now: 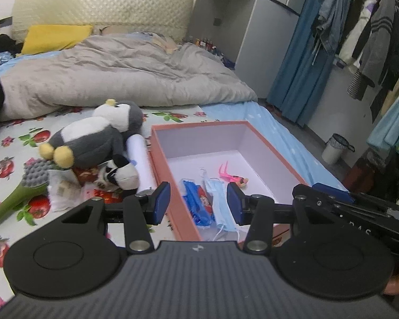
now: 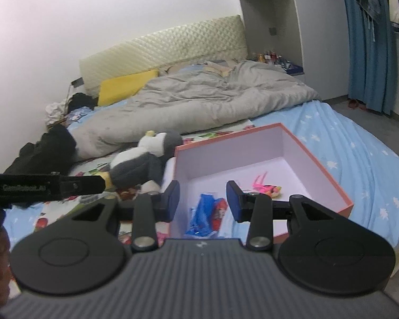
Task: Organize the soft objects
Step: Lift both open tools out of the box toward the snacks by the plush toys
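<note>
An open orange box [image 1: 161, 164] [image 2: 316, 151] with a white inside lies on the bed. In it are a blue packet [image 1: 196, 199] [image 2: 203, 210], a light blue face mask [image 1: 218, 202] and a small pink toy [image 1: 234, 176] [image 2: 266, 187]. Left of the box sit a grey and white penguin plush [image 1: 98, 138] [image 2: 143, 164], a small black and white plush [image 1: 119, 172] and a white roll [image 1: 139, 156]. My left gripper [image 1: 198, 206] hovers open above the box's near end, nothing between its fingers. My right gripper [image 2: 202, 202] is open above the box too, empty.
A green-handled grey sponge brush [image 1: 29, 183] and loose packets lie on the flowered sheet. A grey duvet [image 1: 114, 74] and yellow pillow [image 1: 55, 37] cover the far bed. Clothes hang at right beside a blue curtain [image 1: 300, 53]; a white bin [image 1: 335, 148] stands on the floor.
</note>
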The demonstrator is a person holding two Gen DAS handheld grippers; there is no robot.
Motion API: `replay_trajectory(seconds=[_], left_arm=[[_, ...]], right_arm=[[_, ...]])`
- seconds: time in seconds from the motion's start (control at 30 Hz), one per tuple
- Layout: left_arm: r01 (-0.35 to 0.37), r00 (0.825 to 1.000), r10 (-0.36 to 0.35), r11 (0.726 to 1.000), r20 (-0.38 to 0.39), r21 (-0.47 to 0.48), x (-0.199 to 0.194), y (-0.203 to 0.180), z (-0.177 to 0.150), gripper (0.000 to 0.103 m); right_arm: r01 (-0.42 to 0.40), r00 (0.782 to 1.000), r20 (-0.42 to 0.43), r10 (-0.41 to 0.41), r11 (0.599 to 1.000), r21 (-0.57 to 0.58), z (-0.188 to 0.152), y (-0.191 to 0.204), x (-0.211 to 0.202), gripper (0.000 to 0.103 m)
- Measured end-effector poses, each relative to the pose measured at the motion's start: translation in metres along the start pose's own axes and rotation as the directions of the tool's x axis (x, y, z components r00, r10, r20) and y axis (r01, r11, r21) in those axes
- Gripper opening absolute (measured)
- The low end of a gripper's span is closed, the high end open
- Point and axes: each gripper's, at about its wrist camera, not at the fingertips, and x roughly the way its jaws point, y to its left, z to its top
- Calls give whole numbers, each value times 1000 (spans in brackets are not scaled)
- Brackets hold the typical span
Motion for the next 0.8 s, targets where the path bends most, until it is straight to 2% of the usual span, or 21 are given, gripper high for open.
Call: replay_trajectory(seconds=[0.37, 0.8], left_arm=[[-41, 999, 43, 997, 29, -61, -57, 41, -48, 53], [-91, 996, 93, 988, 12, -126, -73, 83, -105, 53]], right_arm=[[-88, 996, -8, 88, 995, -48, -38, 51, -19, 41], [-172, 984, -63, 167, 982, -75, -89, 87, -14, 41]])
